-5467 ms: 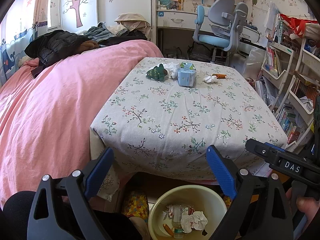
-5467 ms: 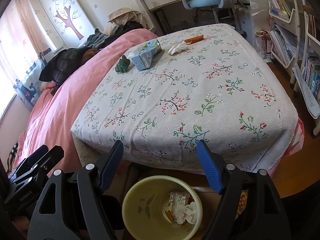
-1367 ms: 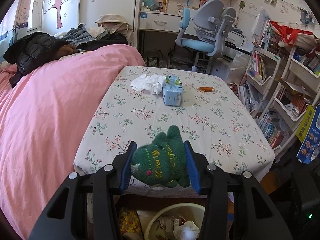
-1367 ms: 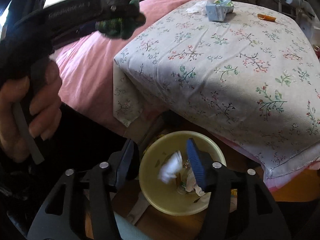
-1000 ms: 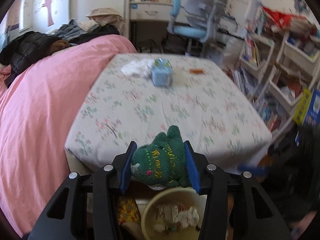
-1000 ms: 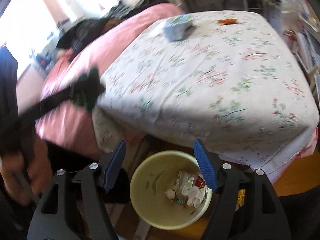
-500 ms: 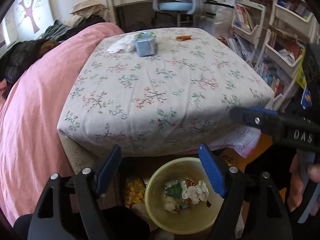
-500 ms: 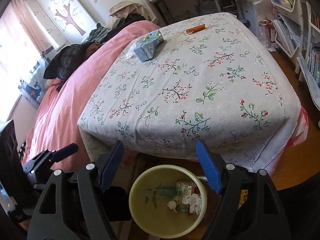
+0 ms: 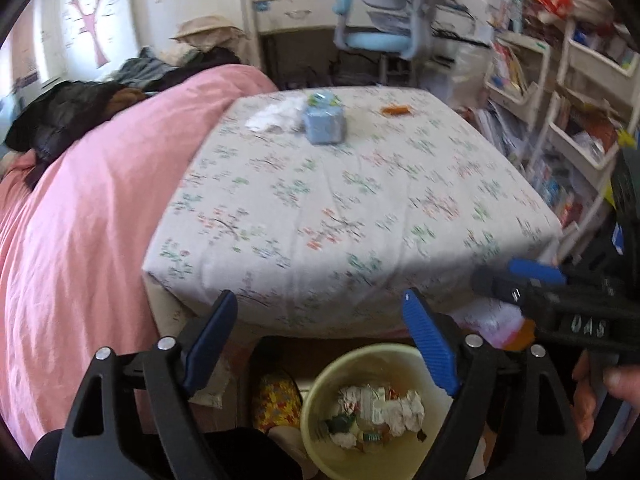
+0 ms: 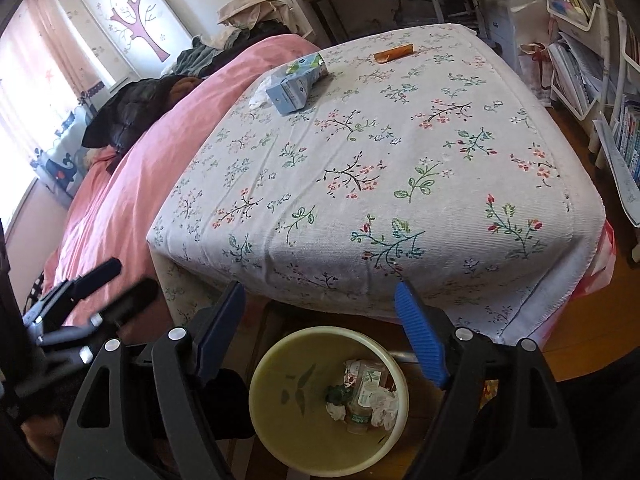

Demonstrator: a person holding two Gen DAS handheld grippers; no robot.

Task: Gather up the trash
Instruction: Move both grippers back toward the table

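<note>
From the left wrist: left tongs (image 9: 320,336) poised over the yellow bin (image 9: 316,420) below the table's near edge, jaws just swung wide, nothing between them, presumably so a release falls straight in; inside the bin, crumpled tissues and a small green toy (image 9: 339,424) among them; right tongs (image 9: 516,276) seen at the right, past the table's near right corner, gripped by a hand (image 9: 600,396); blurred on the table's far side, a white tissue wad (image 9: 276,118) by the far left corner, a blue carton (image 9: 324,122) just beside it, an orange wrapper (image 9: 396,110) further right, well apart. From the right wrist: right tongs (image 10: 320,332) likewise hung above the bin (image 10: 272,412), jaws just eased wider, empty; carton (image 10: 298,82) lying on its side, long axis slanting from the near left towards the far right, gabled top towards the far edge; wrapper (image 10: 394,53) a short strip lying roughly along the far edge; tissue (image 10: 260,96) peeping out on the carton's left; left tongs (image 10: 108,284) at the left, off the table's near left corner; three pieces judged still to collect.
</note>
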